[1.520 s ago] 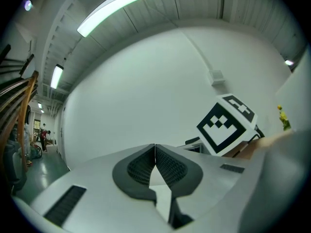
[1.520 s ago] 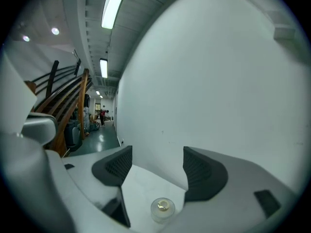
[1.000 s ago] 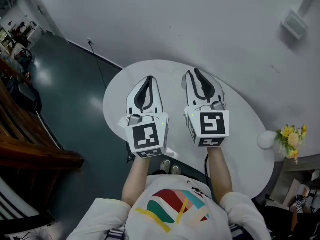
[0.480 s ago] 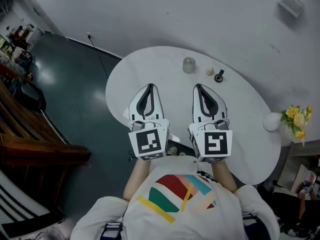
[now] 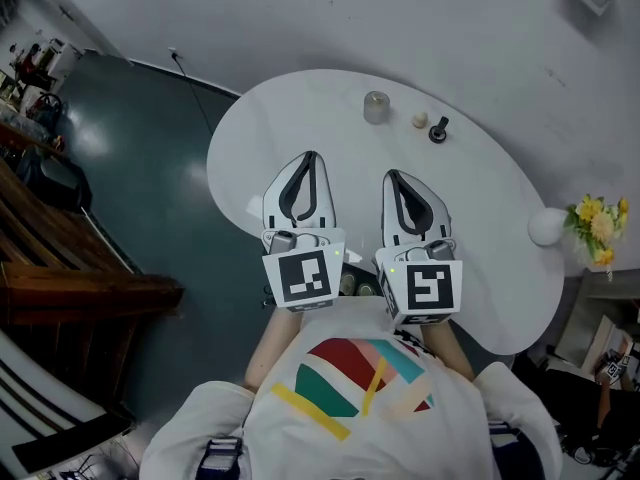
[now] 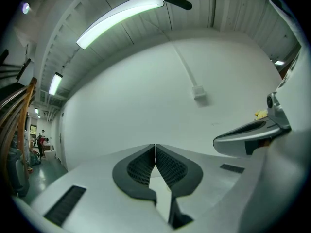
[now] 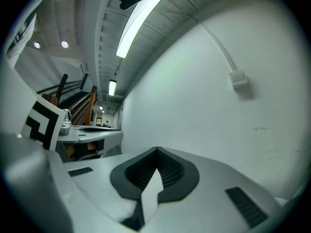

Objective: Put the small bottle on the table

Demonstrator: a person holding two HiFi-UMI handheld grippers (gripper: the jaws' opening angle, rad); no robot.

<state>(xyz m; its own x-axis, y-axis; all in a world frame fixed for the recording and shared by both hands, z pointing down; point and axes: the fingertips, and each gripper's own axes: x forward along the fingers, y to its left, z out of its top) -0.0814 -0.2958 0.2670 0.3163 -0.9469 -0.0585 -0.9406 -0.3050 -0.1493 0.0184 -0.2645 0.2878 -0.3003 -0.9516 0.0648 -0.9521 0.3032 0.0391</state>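
Plain white wall (image 5: 400, 18) runs along the far side, with dark teal floor (image 5: 150, 168) off to the left and some wooden railing (image 5: 60, 268) at the left edge. In the middle sits our white oval table (image 5: 480, 198), and we're standing at its near edge, striped shirt (image 5: 350, 388) showing at the bottom of the head view. We've got the left gripper (image 5: 309, 156) and right gripper (image 5: 392, 174) side by side over the near part of the table, both pointing away from us. Each gripper view shows the jaw tips pressed together with nothing between them, so both are closed and empty. Over on the right end of the table there's a round white vase (image 5: 547, 226) with yellow flowers (image 5: 600, 220). The small bottle (image 5: 376, 107), a stubby clear-looking one, stands upright on the far part of the table, well apart from both grippers. Just right of it are a small pale round thing (image 5: 420, 120) and a small black thing (image 5: 438, 130), too tiny for us to say what they are.
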